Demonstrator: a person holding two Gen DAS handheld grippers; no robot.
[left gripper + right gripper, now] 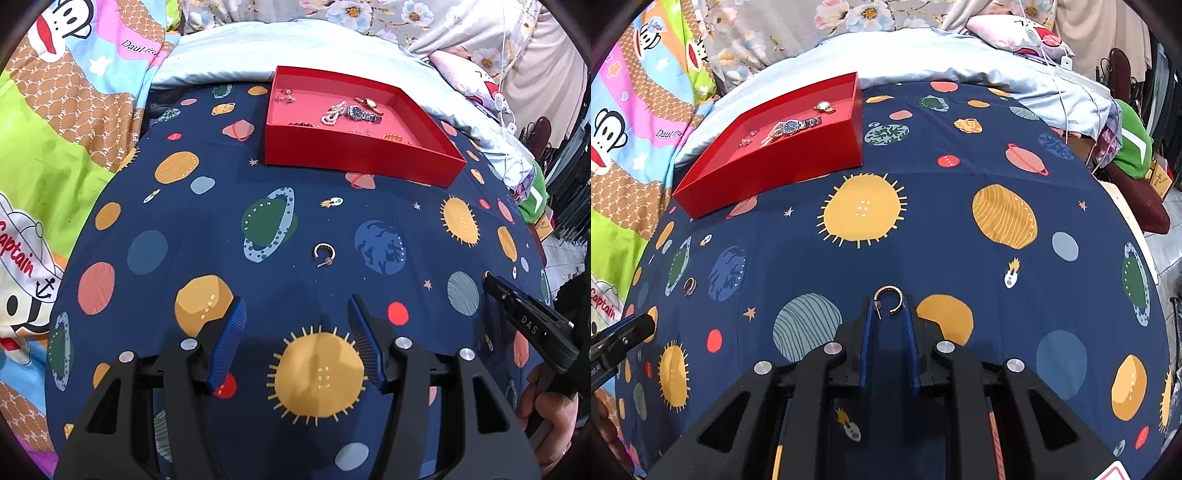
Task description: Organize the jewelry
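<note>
Right gripper (887,306) pinches a hoop earring (888,298) between narrowed tongs; left gripper (297,314) hovers with tongs spread wide
A second earring (324,253) lies loose on the planet-print cloth (258,177) ahead; beyond, the red tray (354,164) holds watches and pearls, its near wall likely needing clearing, open cloth between

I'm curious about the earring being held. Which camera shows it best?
The right wrist view: the hoop earring sits close, gripped between the right gripper's fingers. The left wrist view shows only that gripper from the side, the earring barely visible.
</note>
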